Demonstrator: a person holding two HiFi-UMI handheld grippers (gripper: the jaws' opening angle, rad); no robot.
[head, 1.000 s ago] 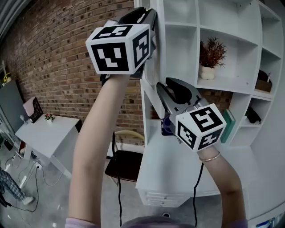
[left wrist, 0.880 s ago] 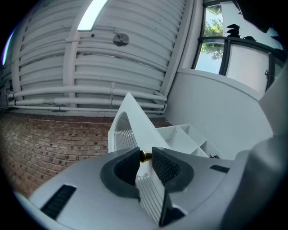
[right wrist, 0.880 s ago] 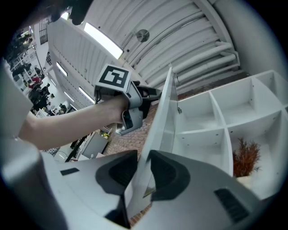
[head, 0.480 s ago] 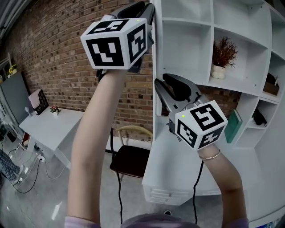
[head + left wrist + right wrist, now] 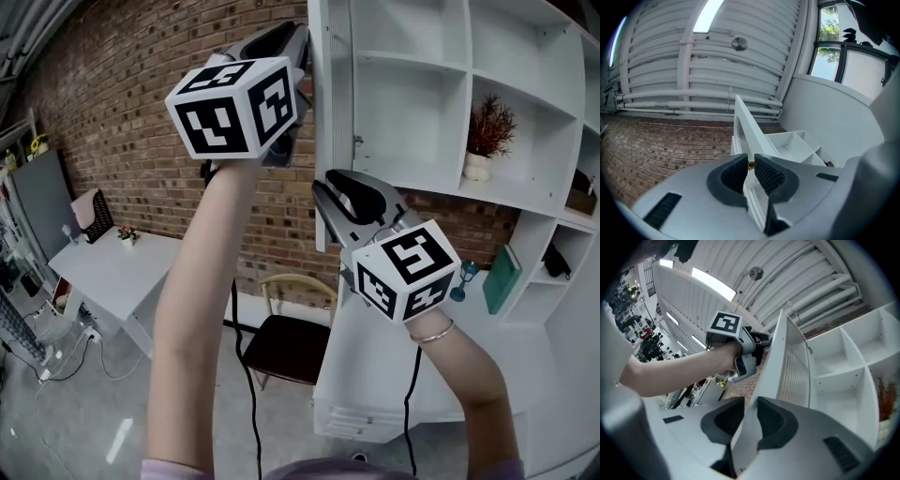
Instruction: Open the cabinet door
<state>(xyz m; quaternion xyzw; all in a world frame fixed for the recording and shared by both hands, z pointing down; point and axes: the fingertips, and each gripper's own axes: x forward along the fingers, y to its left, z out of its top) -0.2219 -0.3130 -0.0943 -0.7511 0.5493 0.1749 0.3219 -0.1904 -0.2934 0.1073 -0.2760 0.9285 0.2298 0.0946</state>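
A brick wall (image 5: 112, 122) is seen behind a white shelving cabinet (image 5: 525, 225) with open compartments; the cabinet door (image 5: 330, 112), a white slatted panel, is swung out from the cabinet's upper left compartment and is seen nearly edge-on in the head view; a white table (image 5: 112, 272) and a dark-seated chair (image 5: 281, 347) are seen below by the wall; the left gripper (image 5: 292, 47) is held high at the door's free edge, and its jaws, which have just been closing, are clamped on the door (image 5: 747, 126), with a small brass-coloured fitting (image 5: 750, 164) showing between the tips; the right gripper (image 5: 328, 192) is held lower on the same edge, and its jaws, likewise just closing, are pressed on the panel (image 5: 780, 366); a potted plant (image 5: 487, 136) is seen on a shelf, and a teal book (image 5: 502, 277) in a lower compartment.
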